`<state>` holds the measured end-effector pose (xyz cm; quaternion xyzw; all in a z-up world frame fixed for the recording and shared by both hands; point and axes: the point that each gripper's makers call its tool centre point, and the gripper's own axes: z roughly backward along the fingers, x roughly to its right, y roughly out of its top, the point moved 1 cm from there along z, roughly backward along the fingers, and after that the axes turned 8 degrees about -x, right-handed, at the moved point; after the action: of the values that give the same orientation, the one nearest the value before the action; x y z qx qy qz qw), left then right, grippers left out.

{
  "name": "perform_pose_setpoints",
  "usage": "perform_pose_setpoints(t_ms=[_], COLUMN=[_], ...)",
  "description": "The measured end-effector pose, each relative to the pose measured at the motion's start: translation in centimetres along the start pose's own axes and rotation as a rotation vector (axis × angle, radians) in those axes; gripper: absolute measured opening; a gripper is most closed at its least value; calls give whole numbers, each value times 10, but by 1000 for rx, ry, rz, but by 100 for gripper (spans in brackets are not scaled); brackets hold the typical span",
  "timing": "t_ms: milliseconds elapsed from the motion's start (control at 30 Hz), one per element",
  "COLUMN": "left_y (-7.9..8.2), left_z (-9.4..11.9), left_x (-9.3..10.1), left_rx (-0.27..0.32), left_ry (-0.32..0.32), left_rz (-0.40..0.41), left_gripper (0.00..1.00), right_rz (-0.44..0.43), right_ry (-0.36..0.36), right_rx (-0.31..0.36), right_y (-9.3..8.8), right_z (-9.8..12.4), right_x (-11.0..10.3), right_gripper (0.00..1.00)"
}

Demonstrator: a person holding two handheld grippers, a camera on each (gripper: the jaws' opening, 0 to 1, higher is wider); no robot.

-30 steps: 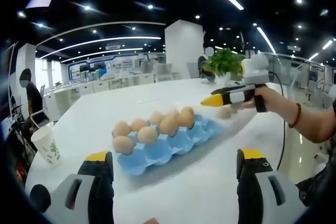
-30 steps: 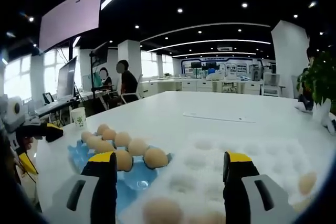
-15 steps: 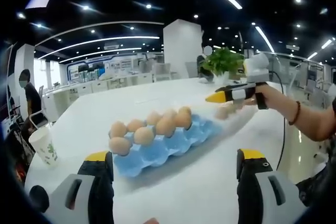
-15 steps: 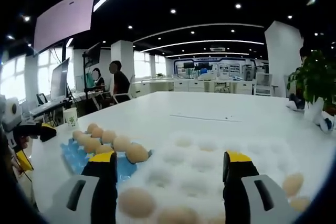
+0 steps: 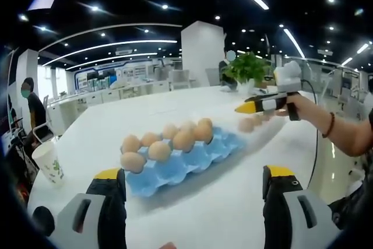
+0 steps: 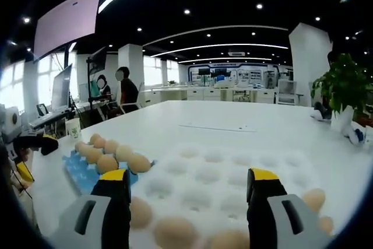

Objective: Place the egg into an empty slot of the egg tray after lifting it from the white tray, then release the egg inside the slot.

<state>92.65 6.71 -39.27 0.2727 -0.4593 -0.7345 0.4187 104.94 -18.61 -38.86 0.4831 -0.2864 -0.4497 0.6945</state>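
The right claw (image 6: 182, 202) has moved further over the white tray (image 6: 233, 170), its jaws apart and empty, eggs (image 6: 173, 232) lying just below them (a second ago the blue egg tray (image 6: 81, 167) sat between the jaws). In the left gripper view it hangs level, held out in a hand (image 5: 303, 108). The left claw (image 5: 192, 202), jaws also apart, hovers over the table (image 5: 221, 214) facing the egg tray, unchanged.
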Motion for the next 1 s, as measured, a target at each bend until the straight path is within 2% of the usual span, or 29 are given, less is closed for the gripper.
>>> perform_pose_setpoints(t_ms=[733,1000], left_y=[-3,-4], left_z=[1,2], left_x=[-2,-3], left_rx=[-5,-7], left_ry=[11,19], left_rz=[7,10], left_gripper=[99,99], right_rz=[-11,-8], right_ry=[-85,-131], right_rx=[3,0], right_y=[-9,-11], right_z=[23,34], right_x=[46,70], right_gripper=[84,84])
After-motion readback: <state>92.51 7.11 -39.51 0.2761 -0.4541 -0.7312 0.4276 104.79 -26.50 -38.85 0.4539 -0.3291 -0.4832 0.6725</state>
